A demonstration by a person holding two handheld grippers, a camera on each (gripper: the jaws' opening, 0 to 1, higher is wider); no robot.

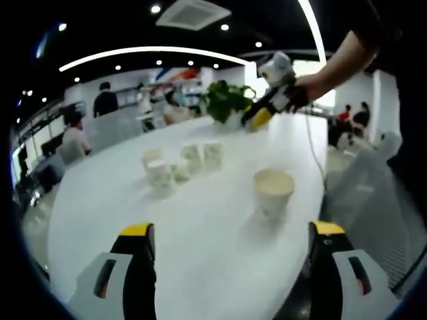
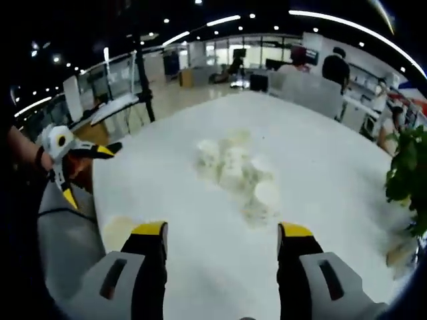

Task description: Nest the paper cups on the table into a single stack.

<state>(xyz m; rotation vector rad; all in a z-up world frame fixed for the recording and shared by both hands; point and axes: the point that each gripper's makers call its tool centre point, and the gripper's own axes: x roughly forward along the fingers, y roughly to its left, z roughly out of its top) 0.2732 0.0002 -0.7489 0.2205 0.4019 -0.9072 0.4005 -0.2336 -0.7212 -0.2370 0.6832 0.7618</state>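
Cups: we count one upright paper cup (image 1: 273,190) standing alone on the white table (image 1: 200,253), apart from a cluster of small cups (image 1: 179,165) farther in. Left gripper (image 1: 230,257): jaws spread, empty. Right gripper (image 2: 223,257): jaws parted, empty, above the table, cluster ahead. Potted plant (image 1: 225,100) at the far edge.

Recessed spots and curved strip lights (image 1: 140,52) brighten the room from above, glare washes out the white table (image 2: 320,167), its cups (image 2: 233,170) smeared by blur, and fisheye bending warps the edges.
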